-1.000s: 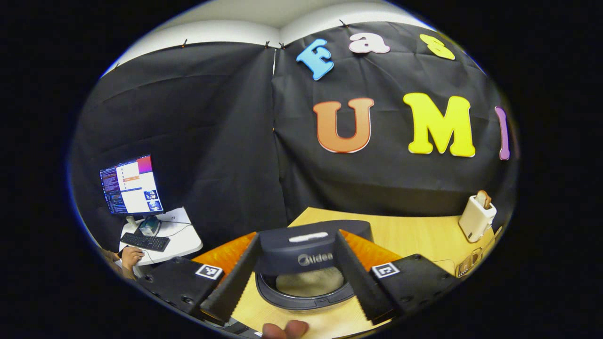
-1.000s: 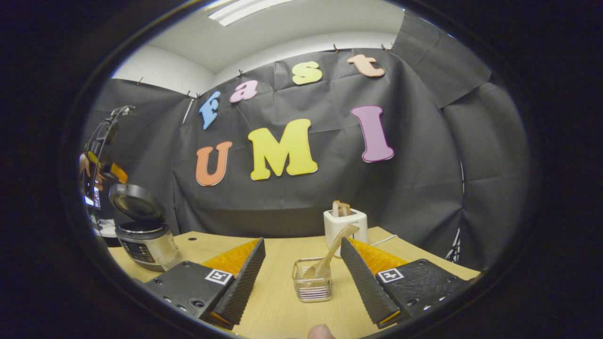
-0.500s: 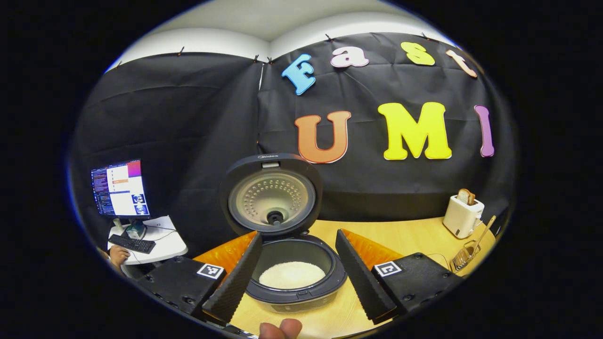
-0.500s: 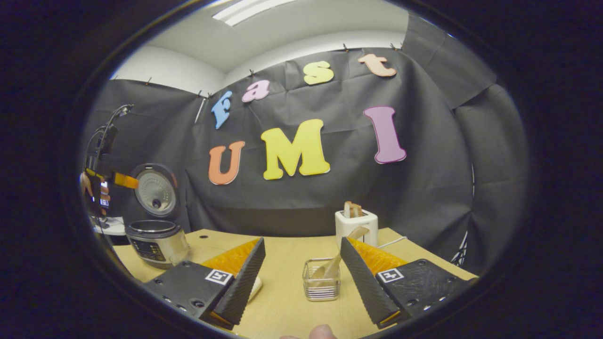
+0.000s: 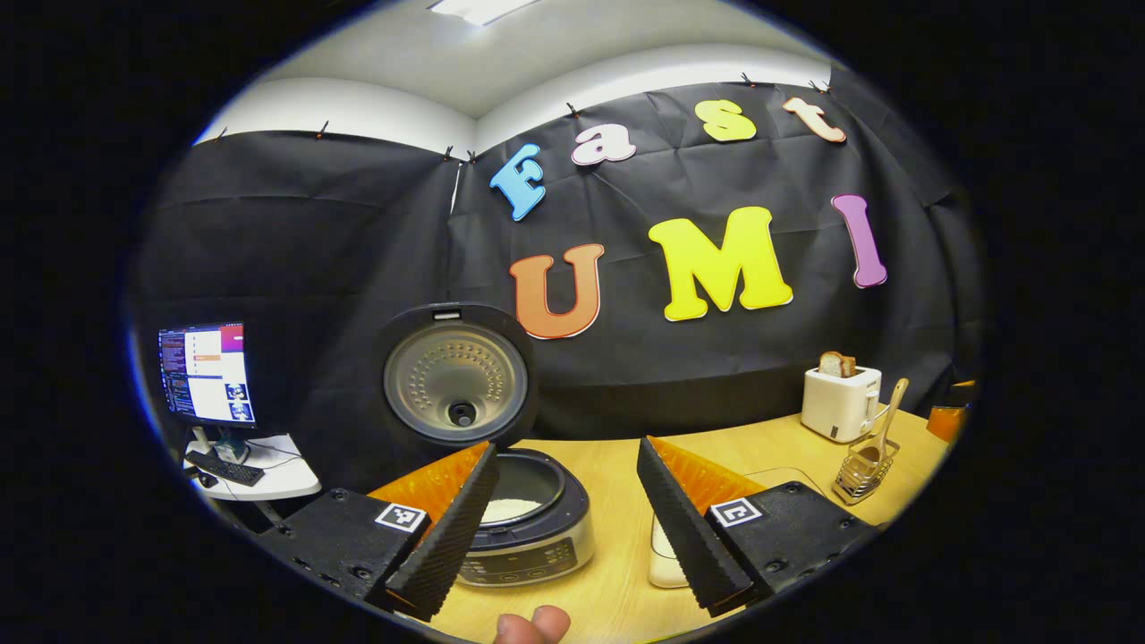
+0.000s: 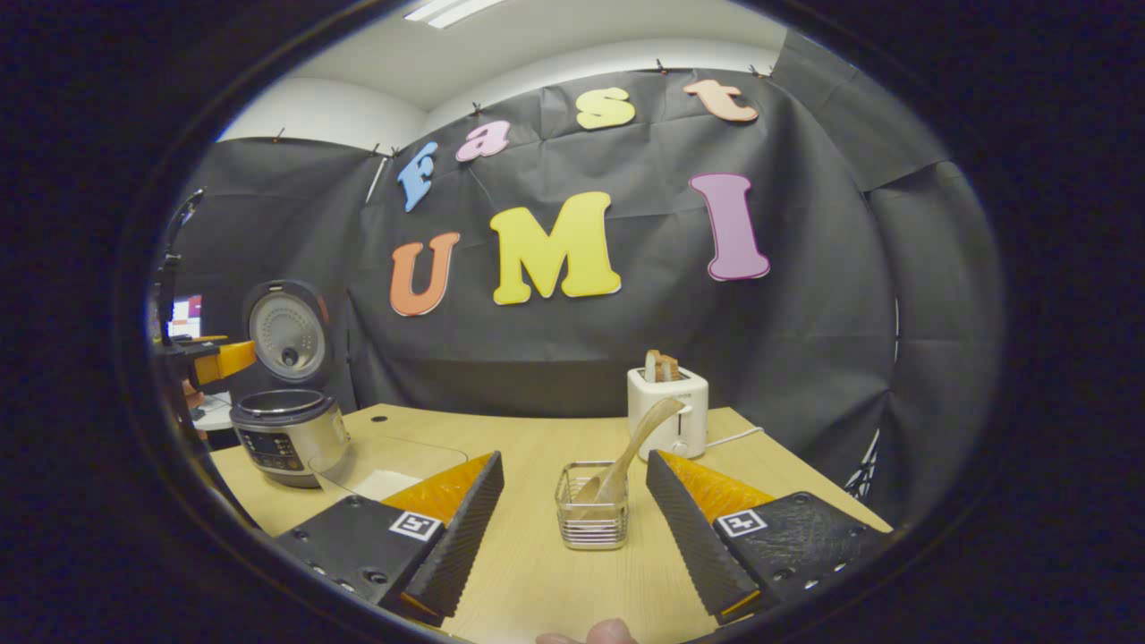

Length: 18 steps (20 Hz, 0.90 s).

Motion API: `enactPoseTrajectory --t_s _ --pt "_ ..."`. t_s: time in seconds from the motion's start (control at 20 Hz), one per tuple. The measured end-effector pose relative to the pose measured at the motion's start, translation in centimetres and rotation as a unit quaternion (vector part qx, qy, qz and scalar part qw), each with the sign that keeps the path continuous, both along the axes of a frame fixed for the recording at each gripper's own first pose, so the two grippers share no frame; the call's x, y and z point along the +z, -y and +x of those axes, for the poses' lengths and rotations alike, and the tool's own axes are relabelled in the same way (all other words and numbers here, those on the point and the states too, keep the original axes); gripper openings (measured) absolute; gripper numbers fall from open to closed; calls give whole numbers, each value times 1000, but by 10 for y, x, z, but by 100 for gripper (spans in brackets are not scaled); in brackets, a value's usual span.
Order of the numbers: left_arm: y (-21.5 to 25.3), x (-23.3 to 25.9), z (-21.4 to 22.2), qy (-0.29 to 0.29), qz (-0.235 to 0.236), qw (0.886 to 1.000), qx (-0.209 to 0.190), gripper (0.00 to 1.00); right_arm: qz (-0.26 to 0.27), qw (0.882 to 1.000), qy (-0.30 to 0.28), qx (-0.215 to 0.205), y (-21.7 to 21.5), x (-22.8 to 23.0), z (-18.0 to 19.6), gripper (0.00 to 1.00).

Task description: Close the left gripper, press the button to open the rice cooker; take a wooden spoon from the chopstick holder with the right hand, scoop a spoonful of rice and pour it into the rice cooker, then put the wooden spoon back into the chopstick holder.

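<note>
The left gripper (image 5: pixel 564 528) has backed off from the rice cooker (image 5: pixel 528 528), whose lid (image 5: pixel 456 376) now stands fully up, white rice inside. One wooden spoon (image 6: pixel 631 452) leans in the single wire chopstick holder (image 6: pixel 590 519), with bare table (image 6: pixel 537 581) around it. Both the left and right gripper (image 6: pixel 572 528) are spread wide, holding nothing.

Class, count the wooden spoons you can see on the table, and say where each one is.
1. The wooden spoon stands tilted in the wire chopstick holder, in front of the toaster. Others could be hidden.
</note>
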<state>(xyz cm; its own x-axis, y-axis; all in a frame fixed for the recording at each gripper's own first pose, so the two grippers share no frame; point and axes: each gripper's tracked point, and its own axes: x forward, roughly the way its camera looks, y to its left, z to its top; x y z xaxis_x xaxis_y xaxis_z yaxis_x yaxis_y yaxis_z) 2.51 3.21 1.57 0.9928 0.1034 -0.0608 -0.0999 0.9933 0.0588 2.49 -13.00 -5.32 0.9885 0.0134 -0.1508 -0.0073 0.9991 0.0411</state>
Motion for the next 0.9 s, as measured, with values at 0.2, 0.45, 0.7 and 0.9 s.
enactPoseTrajectory --t_s 0.2,0.45,0.7,0.9 --pt "17 -18 -2 -1 -20 999 -31 99 -17 1000 -16 -7 12 -3 16 92" --pt "12 -22 0 4 -7 1000 -28 99 2 999 -45 -14 24 -21 51 96" --pt "-4 -23 -4 6 -7 1000 -18 99 29 996 -80 -28 39 -45 91 96" --pt "-7 -25 -2 4 -7 1000 -18 99 56 993 -98 -26 50 -58 123 92"
